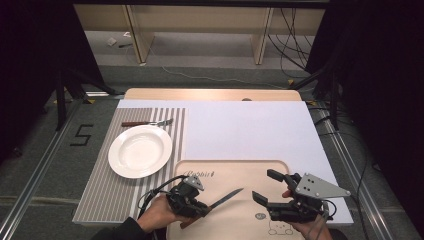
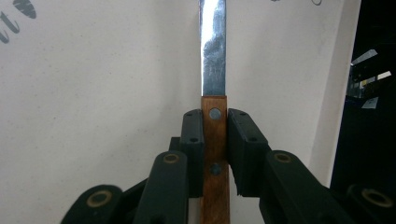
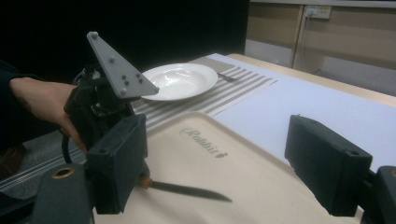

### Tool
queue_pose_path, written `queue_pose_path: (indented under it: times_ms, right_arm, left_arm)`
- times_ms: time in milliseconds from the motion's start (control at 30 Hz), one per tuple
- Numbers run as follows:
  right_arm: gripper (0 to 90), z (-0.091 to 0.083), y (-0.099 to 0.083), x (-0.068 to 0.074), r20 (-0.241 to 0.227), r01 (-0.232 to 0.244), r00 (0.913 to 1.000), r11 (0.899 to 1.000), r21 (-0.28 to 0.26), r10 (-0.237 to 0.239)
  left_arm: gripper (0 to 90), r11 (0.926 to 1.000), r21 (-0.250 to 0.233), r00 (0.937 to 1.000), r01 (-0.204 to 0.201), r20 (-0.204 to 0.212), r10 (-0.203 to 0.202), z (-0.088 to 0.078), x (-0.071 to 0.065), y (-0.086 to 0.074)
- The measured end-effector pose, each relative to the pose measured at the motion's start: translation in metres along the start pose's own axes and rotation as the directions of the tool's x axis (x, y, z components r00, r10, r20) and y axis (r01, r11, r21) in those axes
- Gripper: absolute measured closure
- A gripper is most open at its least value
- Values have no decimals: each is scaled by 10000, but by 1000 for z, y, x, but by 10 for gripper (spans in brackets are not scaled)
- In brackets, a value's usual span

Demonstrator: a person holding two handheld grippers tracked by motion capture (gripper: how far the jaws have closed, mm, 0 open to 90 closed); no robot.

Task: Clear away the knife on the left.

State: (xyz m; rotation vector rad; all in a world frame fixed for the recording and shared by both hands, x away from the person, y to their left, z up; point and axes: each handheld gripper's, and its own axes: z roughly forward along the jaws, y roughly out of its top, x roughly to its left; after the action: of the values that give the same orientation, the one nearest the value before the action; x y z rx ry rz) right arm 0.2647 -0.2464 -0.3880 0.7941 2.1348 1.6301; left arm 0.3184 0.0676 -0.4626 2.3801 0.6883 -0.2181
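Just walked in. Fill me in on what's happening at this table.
A person holds a tool in each hand over a beige tray. The left tool is clamped on the wooden handle of a knife, blade pointing out across the tray. The right tool hangs open and empty nearby. A white plate sits on a striped placemat, with a fork beyond it.

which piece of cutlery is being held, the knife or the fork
The knife: the left hand-held gripper clamps its wooden handle. The fork lies beyond the plate.
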Motion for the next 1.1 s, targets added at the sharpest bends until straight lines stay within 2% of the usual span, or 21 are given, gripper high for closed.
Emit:
queue_pose_path:
  times_ms: [100,200,300,400,500,533,600,733,833,933,1033,1100]
  right_arm:
    - [222,0,0,0,2,-6,10000,10000,3,6]
    - [222,0,0,0,-18,21,10000,10000,-10,-21]
    - [222,0,0,0,-17,16,10000,10000,-16,-16]
    - [222,0,0,0,-25,23,10000,10000,-13,-23]
    - [222,0,0,0,-20,9,10000,10000,-22,-9]
    - [222,0,0,0,-20,12,10000,10000,-21,-12]
    - [222,0,0,0,-21,8,10000,10000,-27,-8]
    - [222,0,0,0,-16,-1,10000,10000,-27,1]
    - [222,0,0,0,-3,-26,10000,10000,-23,26]
    - [222,0,0,0,5,-29,10000,10000,-16,29]
    - [222,0,0,0,6,-32,10000,10000,-32,32]
    - [222,0,0,0,11,-34,10000,10000,-32,34]
  left_arm:
    - [765,10000,62,10000,-61,-24,61,2,0,0]
    - [762,9999,143,9999,50,92,-51,5,2,-1]
    - [763,9996,268,10000,-28,-10,28,7,1,-1]
    - [762,9994,340,9999,-77,77,74,8,1,-1]
    - [759,9985,508,9997,-212,-94,217,10,1,-2]
    - [758,9987,493,9999,-138,0,138,10,1,-2]
    - [755,9984,512,9997,-252,12,252,9,1,-2]
    - [686,9990,387,9997,-209,92,206,7,1,-1]
    - [590,9993,53,9990,-365,-239,366,3,0,0]
    - [517,9982,-353,9987,-486,-194,480,1,0,1]
    - [435,9950,-638,9964,-767,-421,741,1,-4,2]
    - [427,9911,-857,9944,-1020,-370,992,2,-7,3]
